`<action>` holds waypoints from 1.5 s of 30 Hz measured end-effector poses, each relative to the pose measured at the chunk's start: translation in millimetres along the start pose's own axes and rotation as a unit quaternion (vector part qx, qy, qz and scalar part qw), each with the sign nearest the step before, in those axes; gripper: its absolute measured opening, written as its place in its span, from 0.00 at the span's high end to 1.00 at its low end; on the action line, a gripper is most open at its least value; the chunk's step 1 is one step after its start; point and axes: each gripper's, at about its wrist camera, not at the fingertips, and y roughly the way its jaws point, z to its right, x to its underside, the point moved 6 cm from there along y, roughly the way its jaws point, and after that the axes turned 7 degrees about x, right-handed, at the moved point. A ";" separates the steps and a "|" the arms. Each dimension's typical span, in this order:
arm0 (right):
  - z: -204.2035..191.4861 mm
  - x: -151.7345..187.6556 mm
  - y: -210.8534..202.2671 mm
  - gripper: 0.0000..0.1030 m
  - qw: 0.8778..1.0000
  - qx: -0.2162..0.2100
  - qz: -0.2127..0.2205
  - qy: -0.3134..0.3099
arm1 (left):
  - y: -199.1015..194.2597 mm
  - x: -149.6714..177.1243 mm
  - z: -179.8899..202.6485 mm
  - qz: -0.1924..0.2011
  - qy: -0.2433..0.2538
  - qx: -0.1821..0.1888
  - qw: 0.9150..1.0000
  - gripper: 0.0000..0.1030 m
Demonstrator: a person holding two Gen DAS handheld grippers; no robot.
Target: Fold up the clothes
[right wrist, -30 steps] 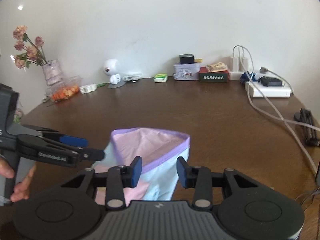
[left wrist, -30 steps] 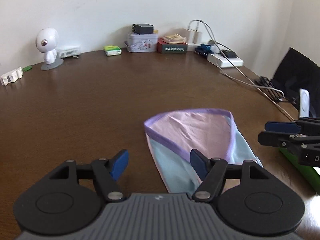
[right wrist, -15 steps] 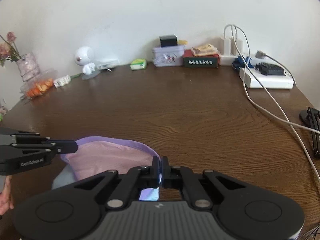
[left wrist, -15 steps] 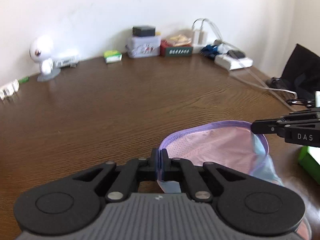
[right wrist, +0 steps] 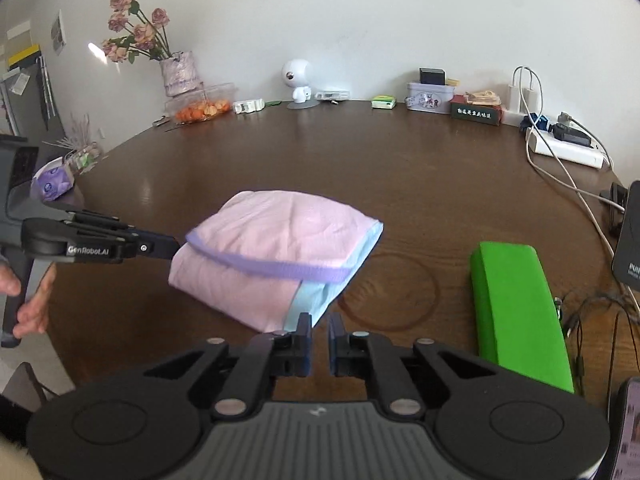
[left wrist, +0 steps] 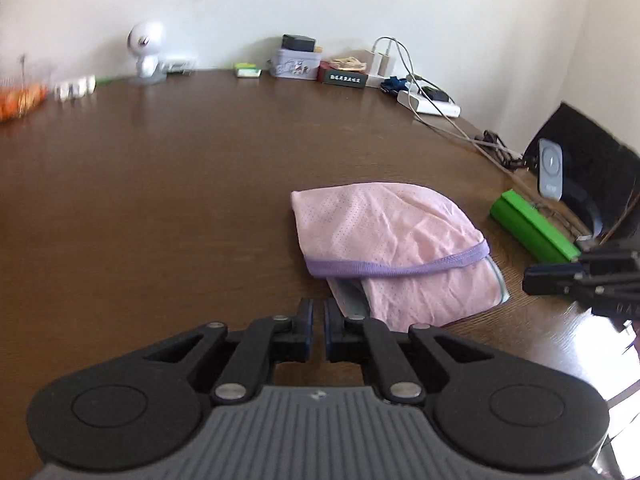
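folded pink garment [right wrist: 276, 256] on table [right wrist: 400, 184], jaws just parted

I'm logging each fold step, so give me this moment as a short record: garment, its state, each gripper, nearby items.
garment: pink garment with purple band and light blue panel
state: folded over, lying on the brown table
left gripper: jaws slightly apart with nothing between them, at the garment's near edge
right gripper: jaws slightly apart with nothing between them, just short of the blue corner
nearby: green box to the right, apart from the garment
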 end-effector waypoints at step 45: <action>-12.9 -16.5 34.6 0.58 0.998 0.009 0.028 0.060 | 31.6 -1.0 46.1 -0.019 0.072 -0.044 0.996 0.26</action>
